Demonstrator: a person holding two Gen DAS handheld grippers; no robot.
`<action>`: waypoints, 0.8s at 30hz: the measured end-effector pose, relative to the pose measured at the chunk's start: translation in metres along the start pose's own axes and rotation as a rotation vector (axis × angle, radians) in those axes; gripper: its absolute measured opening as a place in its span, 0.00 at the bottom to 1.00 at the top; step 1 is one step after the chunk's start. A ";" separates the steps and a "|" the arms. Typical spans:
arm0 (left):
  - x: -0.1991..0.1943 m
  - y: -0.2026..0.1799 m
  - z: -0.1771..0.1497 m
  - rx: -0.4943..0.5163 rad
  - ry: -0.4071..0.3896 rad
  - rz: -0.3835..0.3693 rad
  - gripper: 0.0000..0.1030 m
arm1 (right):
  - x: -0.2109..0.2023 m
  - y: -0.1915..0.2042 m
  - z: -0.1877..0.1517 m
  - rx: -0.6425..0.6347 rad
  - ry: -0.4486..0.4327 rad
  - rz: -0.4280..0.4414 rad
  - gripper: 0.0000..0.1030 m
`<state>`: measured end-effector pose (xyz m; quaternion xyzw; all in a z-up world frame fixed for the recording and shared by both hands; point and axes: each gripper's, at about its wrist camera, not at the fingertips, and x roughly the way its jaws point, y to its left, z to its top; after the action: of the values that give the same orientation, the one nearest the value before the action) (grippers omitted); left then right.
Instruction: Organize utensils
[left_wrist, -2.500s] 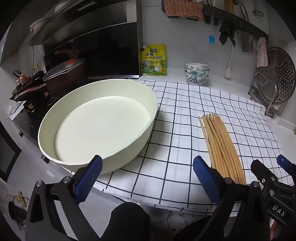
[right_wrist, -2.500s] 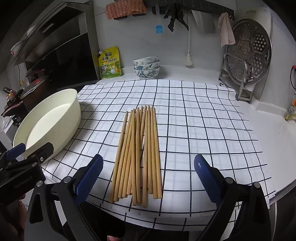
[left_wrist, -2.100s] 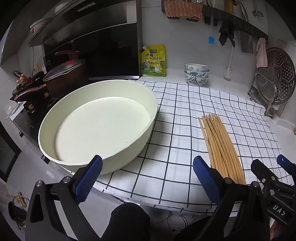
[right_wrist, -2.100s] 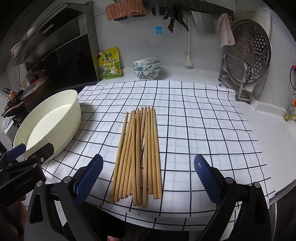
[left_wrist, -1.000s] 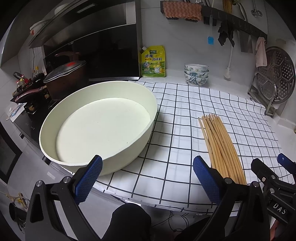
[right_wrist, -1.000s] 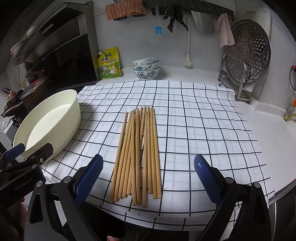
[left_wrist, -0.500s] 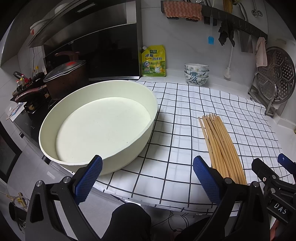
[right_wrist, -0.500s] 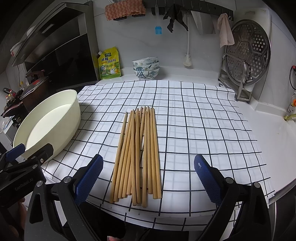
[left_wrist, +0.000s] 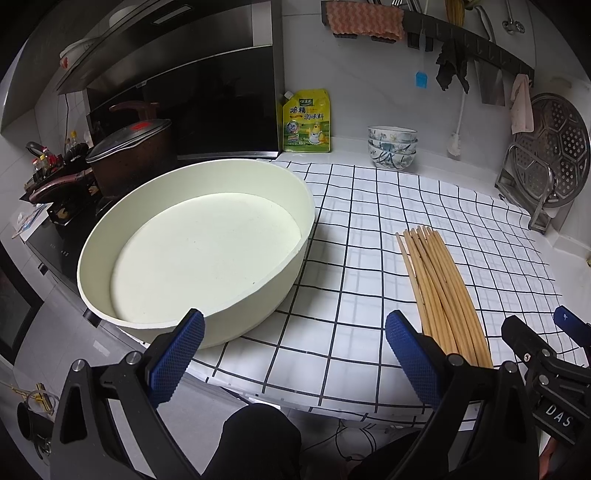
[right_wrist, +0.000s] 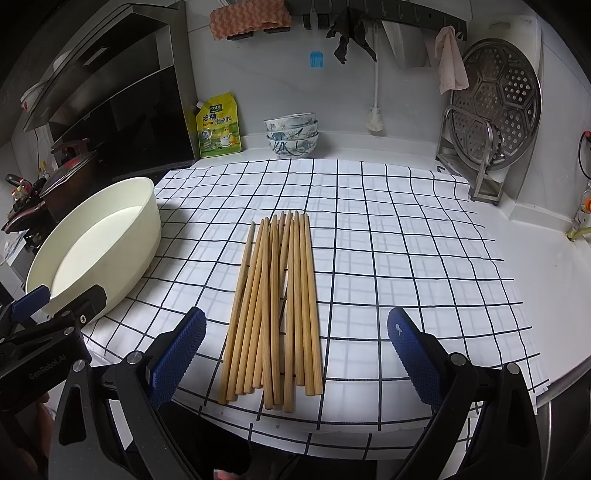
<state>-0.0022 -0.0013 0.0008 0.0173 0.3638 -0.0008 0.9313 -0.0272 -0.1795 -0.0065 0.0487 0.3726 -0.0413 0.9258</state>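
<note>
Nothing has visibly moved since the earlier frames: both grippers hang at the near edge of the bench as before, and the chopsticks and basin lie where they lay. On the left gripper (left_wrist: 293, 354) the jaws stand wide apart with nothing between them, its blue pads (left_wrist: 177, 356) clear of every object; one pad sits just in front of the near wall of the cream basin (left_wrist: 280, 273), though whether it touches it cannot be told. On the right gripper (right_wrist: 295, 356) the jaws are likewise spread wide and hold nothing, their pads (right_wrist: 413, 358) on either side of the near ends of the wooden chopsticks (right_wrist: 275, 306) without touching them. Those chopsticks lie in a loose flat bundle on the black-and-white checked cloth (right_wrist: 406, 258) that covers the bench, their length running away from the camera, some crossing over others near the middle. From the left wrist view the same bundle (left_wrist: 439, 291) lies to the right of the basin, apart from it, with bare cloth (left_wrist: 354, 229) between. That basin is round, shallow and empty, and rests on the left part of the cloth. At the back, against the wall, stand a yellow seasoning pouch (right_wrist: 218, 127) and a stack of patterned bowls (right_wrist: 292, 134), well away from the chopsticks. A perforated metal steamer tray (right_wrist: 496, 103) leans upright in a rack at the far right.
</note>
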 end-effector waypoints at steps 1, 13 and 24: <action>0.000 0.000 0.000 0.000 0.000 0.000 0.94 | 0.000 0.000 0.000 0.000 -0.001 0.000 0.91; 0.000 0.000 0.000 0.000 0.001 -0.001 0.94 | 0.000 0.000 0.000 0.000 0.000 0.000 0.91; 0.002 -0.003 -0.002 0.006 0.006 -0.003 0.94 | 0.001 -0.002 -0.001 0.003 0.001 -0.003 0.91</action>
<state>-0.0018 -0.0044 -0.0023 0.0194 0.3665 -0.0033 0.9302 -0.0272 -0.1813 -0.0078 0.0495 0.3732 -0.0431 0.9254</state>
